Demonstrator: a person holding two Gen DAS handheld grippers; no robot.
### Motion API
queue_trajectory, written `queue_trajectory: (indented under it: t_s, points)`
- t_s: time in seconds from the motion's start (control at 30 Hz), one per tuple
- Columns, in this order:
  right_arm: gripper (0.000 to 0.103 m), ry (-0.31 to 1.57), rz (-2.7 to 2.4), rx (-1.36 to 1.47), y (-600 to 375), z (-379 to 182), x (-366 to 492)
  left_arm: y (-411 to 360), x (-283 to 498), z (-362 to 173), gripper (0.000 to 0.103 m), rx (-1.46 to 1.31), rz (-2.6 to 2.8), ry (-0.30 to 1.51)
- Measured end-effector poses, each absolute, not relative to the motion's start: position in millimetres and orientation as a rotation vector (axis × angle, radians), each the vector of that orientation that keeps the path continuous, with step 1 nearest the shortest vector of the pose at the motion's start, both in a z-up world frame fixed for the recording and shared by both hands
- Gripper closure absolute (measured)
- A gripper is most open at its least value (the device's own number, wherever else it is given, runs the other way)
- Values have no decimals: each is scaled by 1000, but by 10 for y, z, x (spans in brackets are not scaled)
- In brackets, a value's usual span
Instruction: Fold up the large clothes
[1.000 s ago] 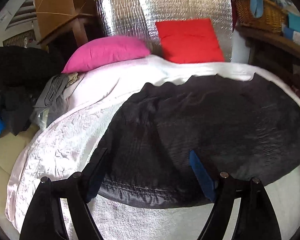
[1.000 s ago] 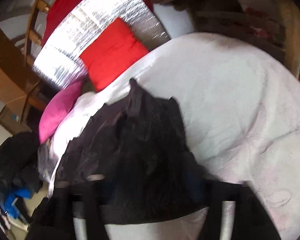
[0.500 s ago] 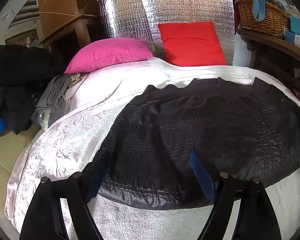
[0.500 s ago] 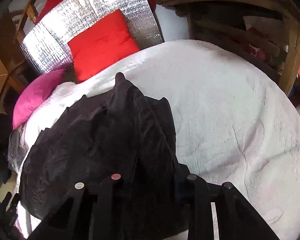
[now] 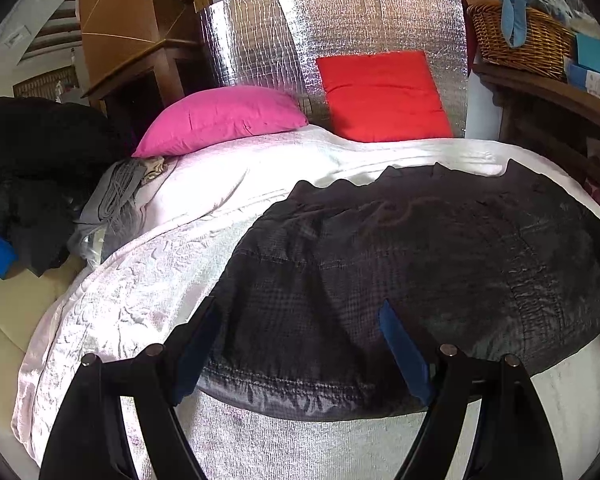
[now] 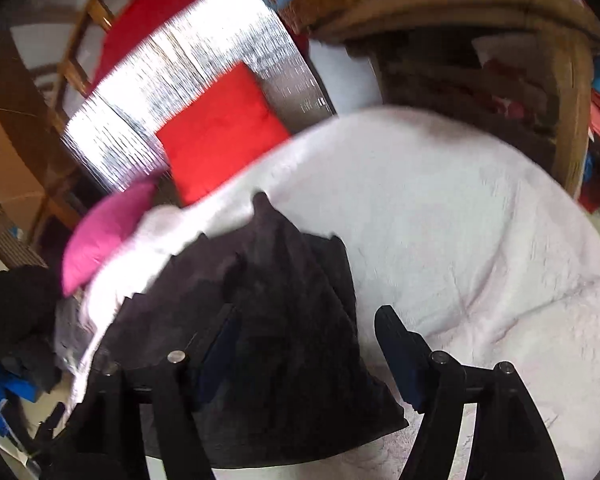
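I see left gripper [image 5: 300, 340] jaws spread wide, gripping nothing, over near hem of dark garment [image 5: 420, 264]. Right gripper [image 6: 312, 344] likewise wide, empty, above bunched garment edge. Garment spread on white bed [image 5: 140, 288]; pink pillow [image 5: 224, 118], red cushion [image 5: 384, 96] far.

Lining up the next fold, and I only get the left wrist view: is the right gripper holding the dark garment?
Observer: No. The right gripper is open; the dark garment lies unclamped between its fingers.
Operator: Is the cloth flat on that side?
Observer: No, it bunches into a pointed ridge aimed toward the red cushion.
Operator: What is past its right edge?
Observer: White bedspread.
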State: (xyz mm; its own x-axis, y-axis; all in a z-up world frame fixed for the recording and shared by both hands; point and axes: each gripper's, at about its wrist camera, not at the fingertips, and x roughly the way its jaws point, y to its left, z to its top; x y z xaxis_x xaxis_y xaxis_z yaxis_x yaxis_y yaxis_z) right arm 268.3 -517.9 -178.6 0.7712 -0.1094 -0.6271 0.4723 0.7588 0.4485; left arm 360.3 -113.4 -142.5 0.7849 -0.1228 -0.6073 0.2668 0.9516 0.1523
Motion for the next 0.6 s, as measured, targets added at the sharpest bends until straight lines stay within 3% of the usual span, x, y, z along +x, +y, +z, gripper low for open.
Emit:
queue_trajectory:
  t_s: [0.43, 0.6]
  points:
    - [33, 635, -298, 614, -5061, -1786, 2671, -1120, 3556, -1406, 21, 227, -205, 629]
    - [48, 673, -295, 605, -4994, -1847, 2791, -1113, 3577, -1407, 21, 225, -206, 633]
